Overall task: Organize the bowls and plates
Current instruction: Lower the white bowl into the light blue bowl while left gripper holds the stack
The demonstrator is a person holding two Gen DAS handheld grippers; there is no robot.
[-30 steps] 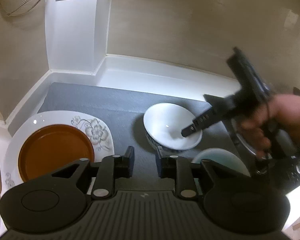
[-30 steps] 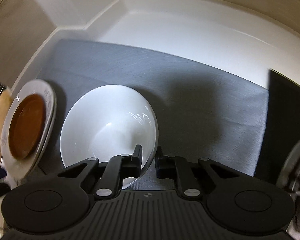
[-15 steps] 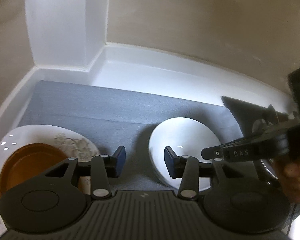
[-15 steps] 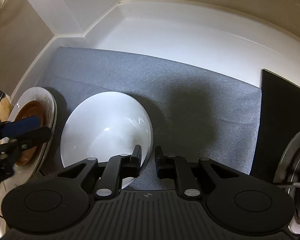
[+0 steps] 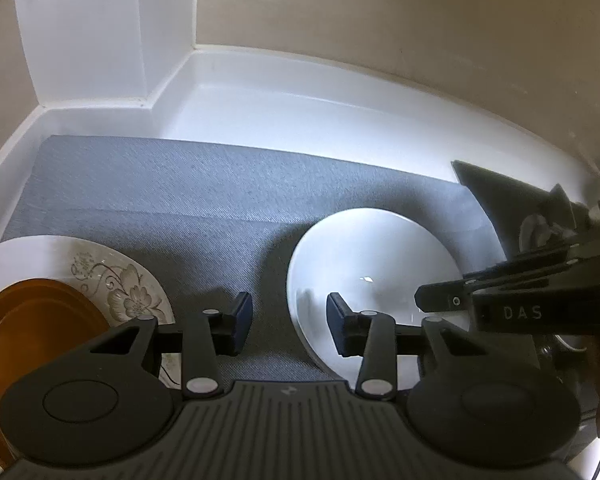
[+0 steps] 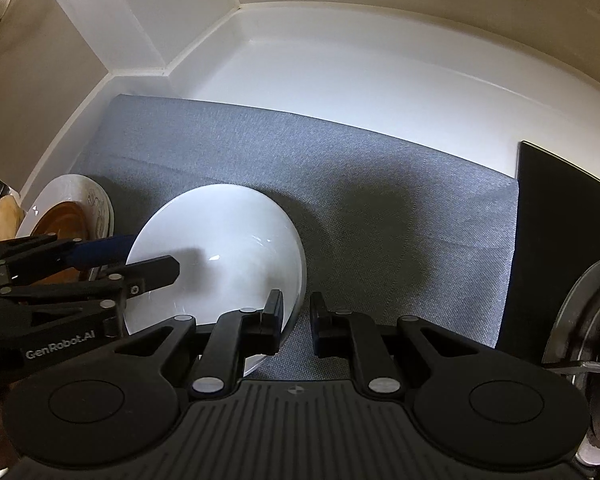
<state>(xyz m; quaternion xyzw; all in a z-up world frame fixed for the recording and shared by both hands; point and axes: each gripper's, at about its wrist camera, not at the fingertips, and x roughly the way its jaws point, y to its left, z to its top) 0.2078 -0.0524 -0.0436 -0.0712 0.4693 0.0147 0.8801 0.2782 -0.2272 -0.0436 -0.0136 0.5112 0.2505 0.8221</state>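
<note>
Swinging right from the flowered plate [image 5: 116,284], the left gripper [image 5: 288,320] straddled the round white ceramic bowl's [image 6: 220,248] rim, jaws just widened, gripping nothing. Its right gripper [image 6: 294,322] stayed clamped on the bowl's near rim.

Mat [image 6: 380,200] on table [image 6: 360,80], in corner against wall. Bowl [image 6: 228,240] on mat, near edge, centre-left. Large plate [image 5: 112,280] left of bowl, apart from it, at mat's left edge; small plate [image 5: 32,340] on large plate. Stove [image 6: 560,220] right of mat; burner [image 6: 580,320] at near right. Far half of mat bare.
</note>
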